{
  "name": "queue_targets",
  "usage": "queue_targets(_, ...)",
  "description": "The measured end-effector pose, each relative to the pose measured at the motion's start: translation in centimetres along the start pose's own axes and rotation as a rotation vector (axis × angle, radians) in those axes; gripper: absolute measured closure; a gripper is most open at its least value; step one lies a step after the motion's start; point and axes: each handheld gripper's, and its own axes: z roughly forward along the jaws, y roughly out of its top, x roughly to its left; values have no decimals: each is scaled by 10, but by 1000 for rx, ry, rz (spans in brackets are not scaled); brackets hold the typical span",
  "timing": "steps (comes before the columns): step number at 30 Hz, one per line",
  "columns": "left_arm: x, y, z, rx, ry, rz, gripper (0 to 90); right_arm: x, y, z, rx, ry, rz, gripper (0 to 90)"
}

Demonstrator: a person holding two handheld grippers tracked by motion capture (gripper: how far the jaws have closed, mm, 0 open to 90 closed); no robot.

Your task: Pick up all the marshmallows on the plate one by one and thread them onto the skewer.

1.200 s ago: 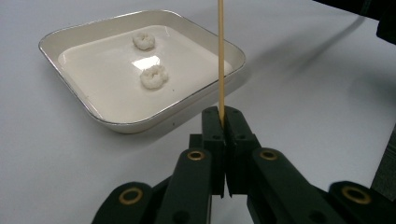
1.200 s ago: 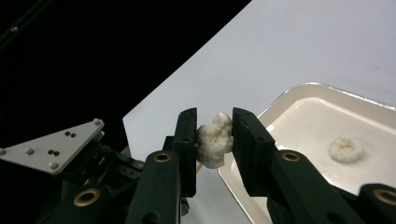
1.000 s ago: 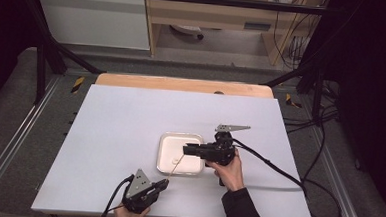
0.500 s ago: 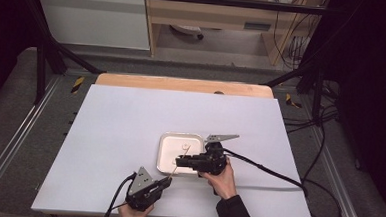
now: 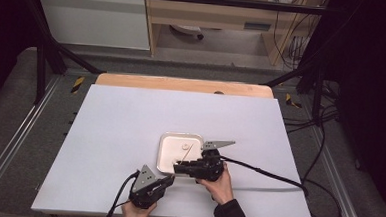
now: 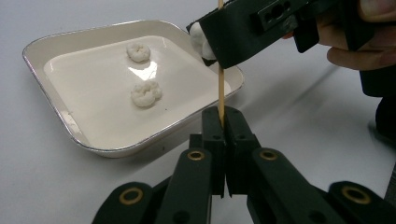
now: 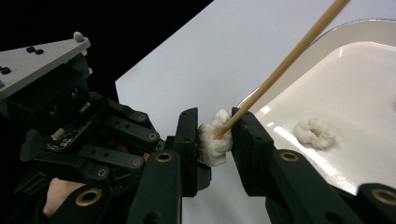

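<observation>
My left gripper is shut on the lower end of a thin wooden skewer, which rises over the front edge of a white square tray. A white puffy piece is threaded on the skewer, and my right gripper is shut on that piece, its jaws having just been opening slightly with the piece still between them. Two more white pieces lie in the tray. In the high view both grippers meet at the tray's front edge.
The tray sits near the middle front of a white table top, with a wooden strip along its far edge. A black cable trails right from my right gripper. Dark floor and metal frame rails surround the table.
My right gripper has come down and toward the front left, from the tray's right side to its front edge beside the left gripper. The left gripper has stayed put.
</observation>
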Motion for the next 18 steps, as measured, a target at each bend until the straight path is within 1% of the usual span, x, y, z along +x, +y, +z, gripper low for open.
queue_targets(1, 0, 0, 0, -1, 1, 2, 881, 0, 1, -1, -3, -3, -5, 693)
queue_targets(2, 0, 0, -1, -2, 2, 1, 880, 1, 3, -4, -17, -17, -24, 635)
queue_targets(4, 1, 0, -2, -5, 5, -4, 881, 2, 4, -7, -19, -25, -29, 618)
queue_targets(7, 4, -1, -6, -10, 10, -11, 881, 5, 7, -14, -28, -56, -65, 560)
queue_targets(9, 5, -2, -8, -13, 14, -14, 880, 6, 9, -18, -31, -74, -85, 504)
queue_targets(11, 6, -3, -10, -14, 19, -14, 880, 8, 11, -23, -35, -96, -108, 458)
queue_targets(14, 8, -3, -14, -17, 25, -18, 880, 9, 13, -29, -37, -134, -130, 380)
queue_targets(18, 12, -5, -18, -19, 33, -21, 880, 9, 14, -35, -34, -186, -164, 259)
